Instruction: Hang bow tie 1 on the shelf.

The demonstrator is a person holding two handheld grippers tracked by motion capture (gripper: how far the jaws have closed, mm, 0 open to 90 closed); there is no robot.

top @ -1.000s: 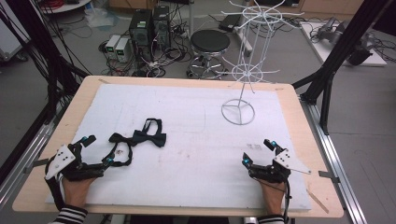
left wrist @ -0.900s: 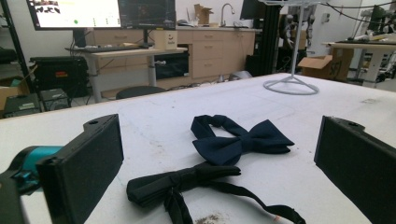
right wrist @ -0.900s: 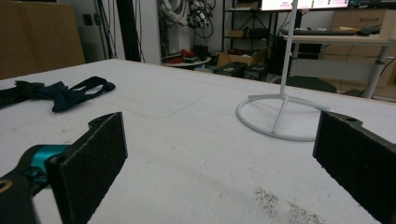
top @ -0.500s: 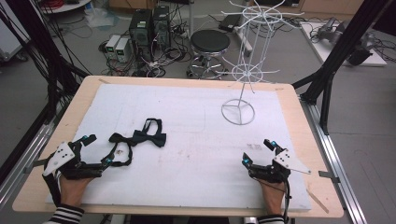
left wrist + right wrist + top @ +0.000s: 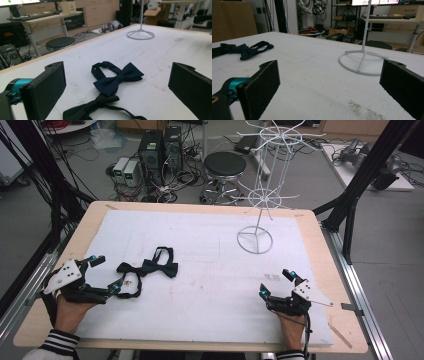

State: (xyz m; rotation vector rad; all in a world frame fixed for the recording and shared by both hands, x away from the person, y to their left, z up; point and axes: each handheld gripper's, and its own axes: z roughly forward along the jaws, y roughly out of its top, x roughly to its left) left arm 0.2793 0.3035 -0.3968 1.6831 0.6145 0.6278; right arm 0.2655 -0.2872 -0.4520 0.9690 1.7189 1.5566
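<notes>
A navy bow tie (image 5: 161,268) lies on the white mat (image 5: 210,245), left of centre. A black bow tie (image 5: 129,274) lies just to its left, touching it. My left gripper (image 5: 106,274) rests on the mat with its jaws open, and the black tie's strap lies by the tip of the right jaw. In the left gripper view the navy tie (image 5: 117,79) and the black tie (image 5: 91,110) lie ahead between the open jaws of the left gripper (image 5: 117,93). My right gripper (image 5: 276,283) rests open and empty at the front right. Its own view shows the right gripper (image 5: 332,87) with bare mat between the jaws.
A white wire rack (image 5: 256,239) stands on a ring base at the back right of the mat, seen as the rack (image 5: 362,62) ahead of the right jaws. The wooden table edge (image 5: 345,285) borders the mat. A stool (image 5: 225,167) and computers stand beyond the table.
The left gripper has shifted slightly beside the black bow tie. The right gripper and both ties have not moved.
</notes>
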